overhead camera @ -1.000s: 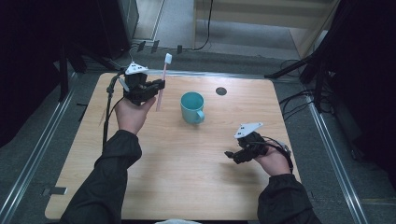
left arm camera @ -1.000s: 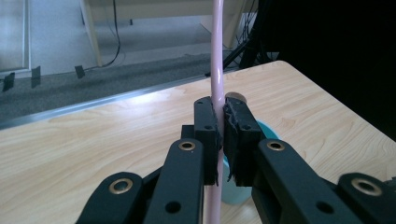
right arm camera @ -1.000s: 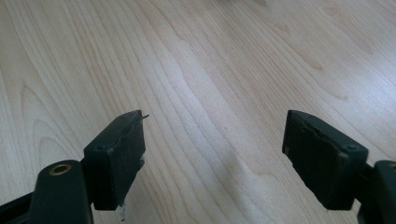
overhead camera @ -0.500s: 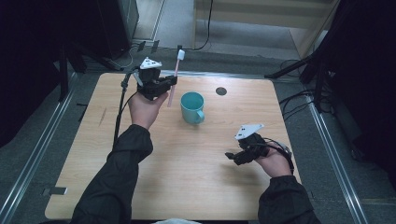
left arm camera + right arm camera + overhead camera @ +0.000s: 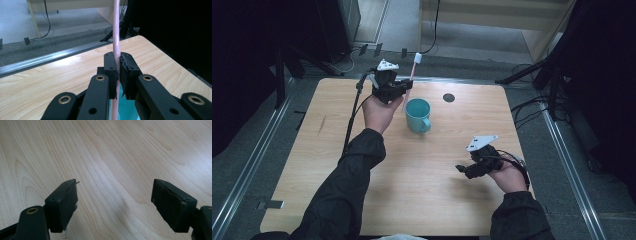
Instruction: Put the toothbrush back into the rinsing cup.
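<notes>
Pale wooden worktop with rounded corners, on a grey floor, dark curtains at both sides, a metal rail along the far edge.

Near the far edge, left of centre: left tool, raised above the worktop, gripped from below by the left hand, black cable trailing down toward the sleeve. Clamped between its black pads: slim pink plastic toothbrush with a white head, held nearly upright, head uppermost and leaning slightly away toward the far edge. In the left gripper view, pads pressed tight on the pink handle from both sides, handle running on below them, a patch of teal just under the jaws.

Just beside the toothbrush, to its right and a little nearer: teal ceramic mug with a handle, standing upright on the worktop, mouth open upward, handle turned toward the near side. Lower end of the toothbrush close by the mug's rim; touching or not, impossible to tell.

Beyond the mug, a small dark round mark in the worktop.

Well apart, at the near right: right tool, low over the worktop in the right hand, jaws spread wide, nothing between them but bare wood grain in the right gripper view.
</notes>
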Motion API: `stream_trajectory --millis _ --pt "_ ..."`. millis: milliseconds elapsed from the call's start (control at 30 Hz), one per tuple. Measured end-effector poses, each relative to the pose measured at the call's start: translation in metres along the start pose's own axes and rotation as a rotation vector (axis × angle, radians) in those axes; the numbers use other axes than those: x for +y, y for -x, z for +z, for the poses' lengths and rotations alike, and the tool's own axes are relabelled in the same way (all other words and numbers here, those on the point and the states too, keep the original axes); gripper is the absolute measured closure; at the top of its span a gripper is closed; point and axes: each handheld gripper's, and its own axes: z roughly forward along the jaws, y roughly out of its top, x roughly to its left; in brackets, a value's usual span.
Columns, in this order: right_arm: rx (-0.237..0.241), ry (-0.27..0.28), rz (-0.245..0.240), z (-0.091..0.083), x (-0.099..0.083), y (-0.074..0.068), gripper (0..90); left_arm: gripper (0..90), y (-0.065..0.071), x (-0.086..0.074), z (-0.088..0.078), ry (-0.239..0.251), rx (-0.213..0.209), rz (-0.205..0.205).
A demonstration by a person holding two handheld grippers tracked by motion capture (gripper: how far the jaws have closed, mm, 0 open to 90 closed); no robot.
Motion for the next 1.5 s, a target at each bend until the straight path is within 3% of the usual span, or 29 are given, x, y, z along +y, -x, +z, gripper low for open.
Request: stream_trajectory --millis 300,533,733,867,1500 --pt "-0.006 0.004 0.004 -0.003 -0.003 0.000 21.1 84.1 0.007 0.001 0.022 -0.003 -0.020 0.000" --pt "-0.002 0.009 0.008 -0.003 -0.003 0.001 21.1 84.1 0.011 -0.004 0.040 -0.026 -0.003 0.020" --pt "0.002 0.008 0.004 -0.002 -0.003 0.002 21.2 84.1 0.007 -0.013 0.051 -0.044 -0.003 -0.008" --pt "0.001 0.007 0.002 -0.002 -0.003 0.002 21.2 84.1 0.007 -0.019 0.055 -0.068 0.008 0.010" --pt "0.007 -0.005 -0.005 0.000 -0.002 0.001 21.1 84.0 0.004 -0.049 0.067 -0.158 0.000 -0.014"
